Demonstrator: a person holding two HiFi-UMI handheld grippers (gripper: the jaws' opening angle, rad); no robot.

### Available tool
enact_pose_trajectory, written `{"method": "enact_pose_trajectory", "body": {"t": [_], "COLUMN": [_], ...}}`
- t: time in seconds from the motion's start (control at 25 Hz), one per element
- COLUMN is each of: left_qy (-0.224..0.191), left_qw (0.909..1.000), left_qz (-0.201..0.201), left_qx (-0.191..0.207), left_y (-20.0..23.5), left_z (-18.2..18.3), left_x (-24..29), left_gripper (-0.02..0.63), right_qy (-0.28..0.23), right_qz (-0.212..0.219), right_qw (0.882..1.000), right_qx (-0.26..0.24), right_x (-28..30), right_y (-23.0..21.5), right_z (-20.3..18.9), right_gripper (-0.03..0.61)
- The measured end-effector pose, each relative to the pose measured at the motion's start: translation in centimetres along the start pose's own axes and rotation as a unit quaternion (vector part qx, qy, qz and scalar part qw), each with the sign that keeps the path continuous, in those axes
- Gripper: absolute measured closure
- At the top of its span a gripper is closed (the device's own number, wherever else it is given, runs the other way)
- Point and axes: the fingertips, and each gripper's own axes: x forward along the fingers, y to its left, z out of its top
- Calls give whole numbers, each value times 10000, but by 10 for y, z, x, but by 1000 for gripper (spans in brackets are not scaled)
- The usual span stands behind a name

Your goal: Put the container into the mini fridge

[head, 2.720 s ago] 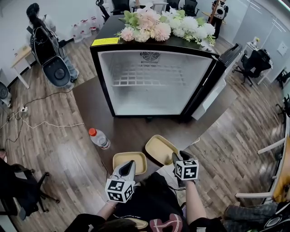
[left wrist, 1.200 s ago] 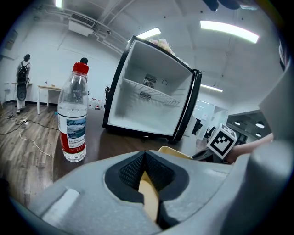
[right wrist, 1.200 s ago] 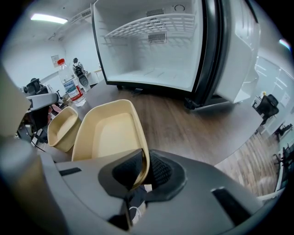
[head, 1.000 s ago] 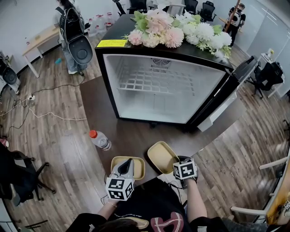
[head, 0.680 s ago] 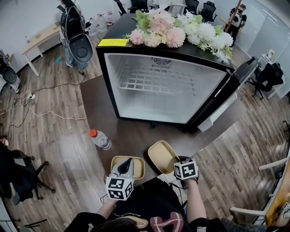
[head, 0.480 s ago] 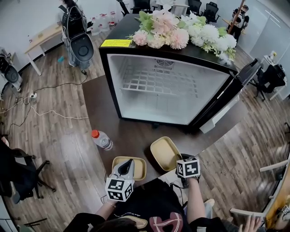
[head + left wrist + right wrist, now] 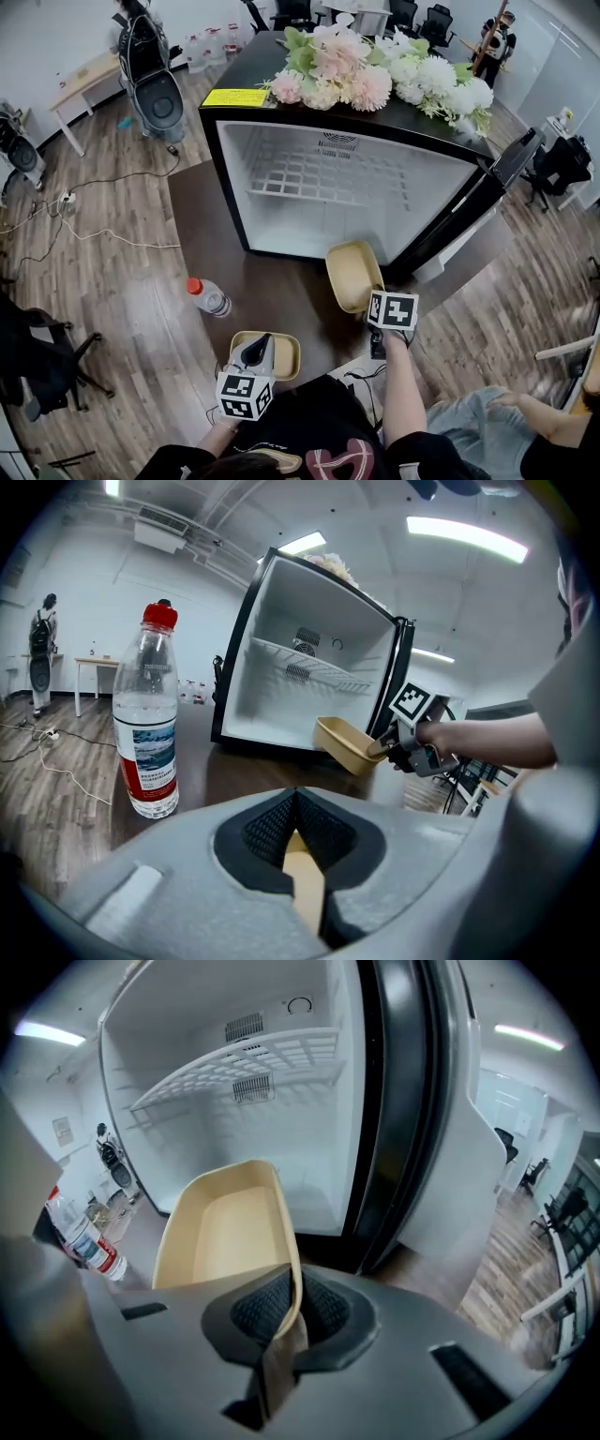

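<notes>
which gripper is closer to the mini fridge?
Right: the right gripper holds a container right at the open mini fridge; left gripper is back at the table edge, gripping the other container.

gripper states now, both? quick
Left gripper: shut on rim of the tan rectangular container on the table.
Right gripper: shut on rim of the lifted tan rectangular container.

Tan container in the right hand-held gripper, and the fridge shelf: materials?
Container: looks like matte moulded fibre or plastic, with a thin wall, dull beige, no glare; can't tell which. Shelf: likely white coated wire, by its open grid.
</notes>
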Motion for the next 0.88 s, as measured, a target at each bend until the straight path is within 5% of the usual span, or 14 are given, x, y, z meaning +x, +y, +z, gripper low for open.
{"method": "enact_pose_trajectory", "body": {"t": [0.88], "left_qy": [30], "left_qw": [9965], "left_qz": [751], "left_qx": [-370], "left_y": [37], "left_z": [6], "left_x": [9], "left_gripper": [606], "right_qy": [-256], "right_qz": [-691], "right_qw": [9919], "right_qx": [1037], "right_x": [61], "right_y": [-10], "right_z": [82], "right_gripper": [551]}}
